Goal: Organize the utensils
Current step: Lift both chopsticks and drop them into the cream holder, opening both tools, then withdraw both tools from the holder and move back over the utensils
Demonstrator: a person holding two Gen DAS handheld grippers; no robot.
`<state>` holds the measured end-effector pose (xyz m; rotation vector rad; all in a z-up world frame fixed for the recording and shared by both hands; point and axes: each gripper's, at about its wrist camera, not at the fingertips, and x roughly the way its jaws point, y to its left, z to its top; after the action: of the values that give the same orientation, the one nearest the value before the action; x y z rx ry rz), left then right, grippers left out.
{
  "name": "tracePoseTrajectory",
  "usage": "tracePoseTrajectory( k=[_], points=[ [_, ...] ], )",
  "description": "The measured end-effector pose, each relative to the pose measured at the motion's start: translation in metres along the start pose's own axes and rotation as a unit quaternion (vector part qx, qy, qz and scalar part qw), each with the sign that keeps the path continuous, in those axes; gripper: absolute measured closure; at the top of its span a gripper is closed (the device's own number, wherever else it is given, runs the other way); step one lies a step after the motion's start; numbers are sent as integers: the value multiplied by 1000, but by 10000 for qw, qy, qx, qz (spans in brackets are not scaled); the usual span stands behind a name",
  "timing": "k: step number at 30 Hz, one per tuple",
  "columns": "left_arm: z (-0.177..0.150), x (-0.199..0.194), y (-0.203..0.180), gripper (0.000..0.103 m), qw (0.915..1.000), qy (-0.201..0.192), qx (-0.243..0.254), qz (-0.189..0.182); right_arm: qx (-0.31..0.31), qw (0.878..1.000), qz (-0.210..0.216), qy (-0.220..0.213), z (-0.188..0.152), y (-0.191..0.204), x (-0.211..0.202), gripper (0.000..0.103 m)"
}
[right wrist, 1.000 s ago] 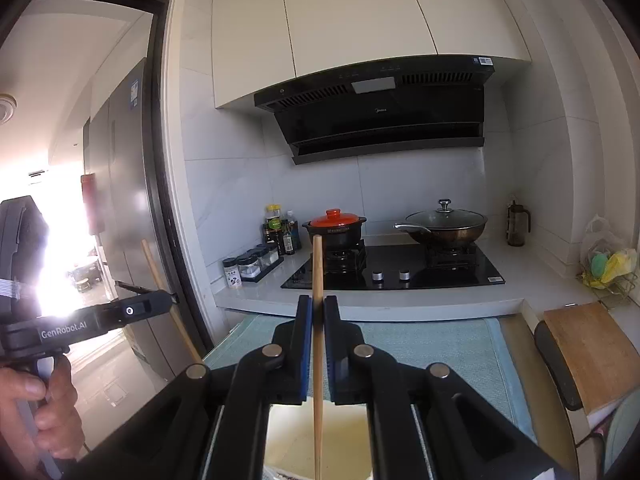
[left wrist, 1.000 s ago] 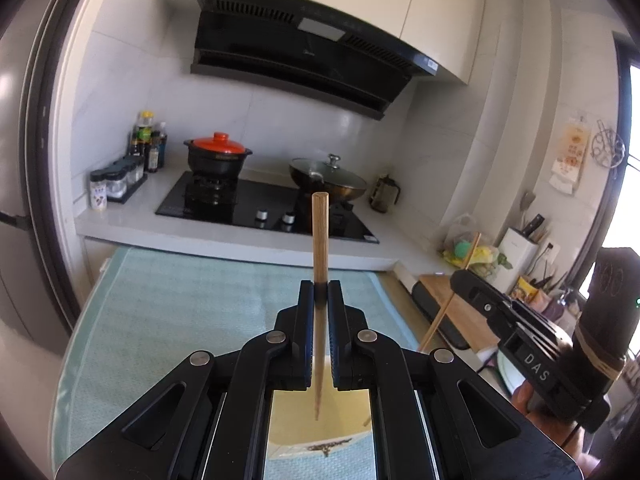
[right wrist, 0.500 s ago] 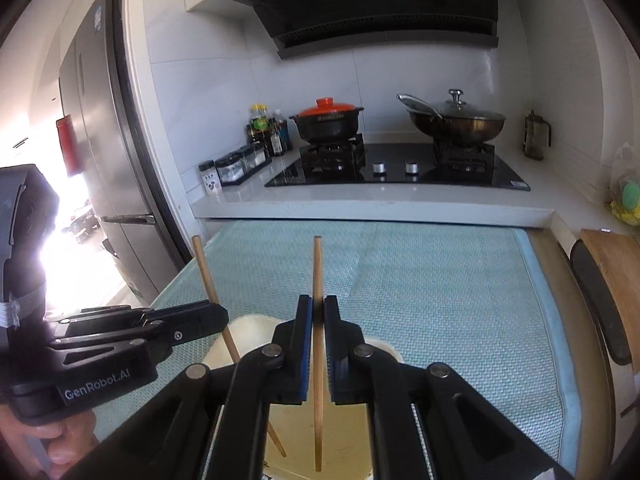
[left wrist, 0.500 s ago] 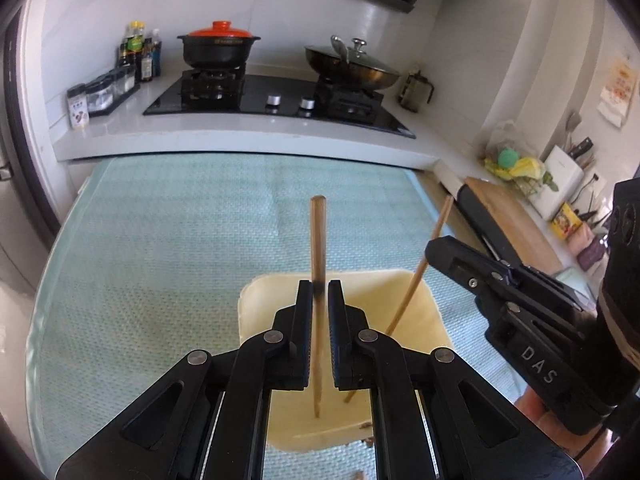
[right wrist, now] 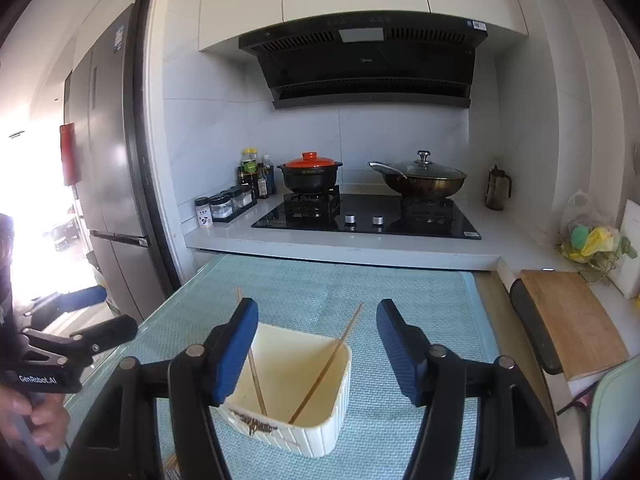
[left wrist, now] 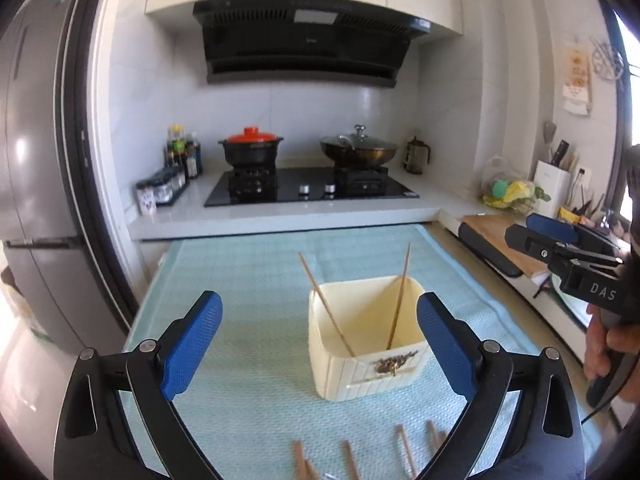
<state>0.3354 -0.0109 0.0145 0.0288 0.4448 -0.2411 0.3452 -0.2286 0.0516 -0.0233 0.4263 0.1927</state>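
A cream square holder (left wrist: 366, 376) stands on the teal mat (left wrist: 248, 280); it also shows in the right wrist view (right wrist: 320, 432). Two wooden chopsticks lean inside it, one to the left (left wrist: 324, 304) and one to the right (left wrist: 401, 296); they also show in the right wrist view (right wrist: 254, 372) (right wrist: 326, 364). My left gripper (left wrist: 318, 332) is open and empty, above and just short of the holder. My right gripper (right wrist: 316, 340) is open and empty above the holder. Several loose chopsticks (left wrist: 404, 448) lie on the mat at the near edge.
A counter with a hob (left wrist: 312, 190), a red-lidded pot (left wrist: 251, 148) and a lidded wok (left wrist: 358, 152) runs behind the mat. A fridge (left wrist: 36, 160) stands left. A wooden cutting board (right wrist: 572, 316) and a knife block (left wrist: 552, 184) lie right.
Both grippers have opened and let go of their chopsticks, which now lean in the holder. Both grippers have pulled back and up from it.
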Motion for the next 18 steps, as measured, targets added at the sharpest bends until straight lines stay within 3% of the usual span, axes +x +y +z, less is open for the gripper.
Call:
tracePoseTrajectory(
  k=[3,6,12,18],
  points=[
    [-15,-36,-2,5,9998,-154,125,46,-306,9995,-88,-35,-17,15,-39,35],
    [-41,-59,-3,5,9999,-43,100,-52,-491,9986,-190,-30,-40,29,-74,33],
    [-100,-73,-24,5,9982,557,120,-184,-539,9983,-212,-63,-99,54,-131,28],
    [-133,-87,-49,0,9979,653,-51,12,-199,9988,-440,-13,-144,55,-162,27]
  ],
)
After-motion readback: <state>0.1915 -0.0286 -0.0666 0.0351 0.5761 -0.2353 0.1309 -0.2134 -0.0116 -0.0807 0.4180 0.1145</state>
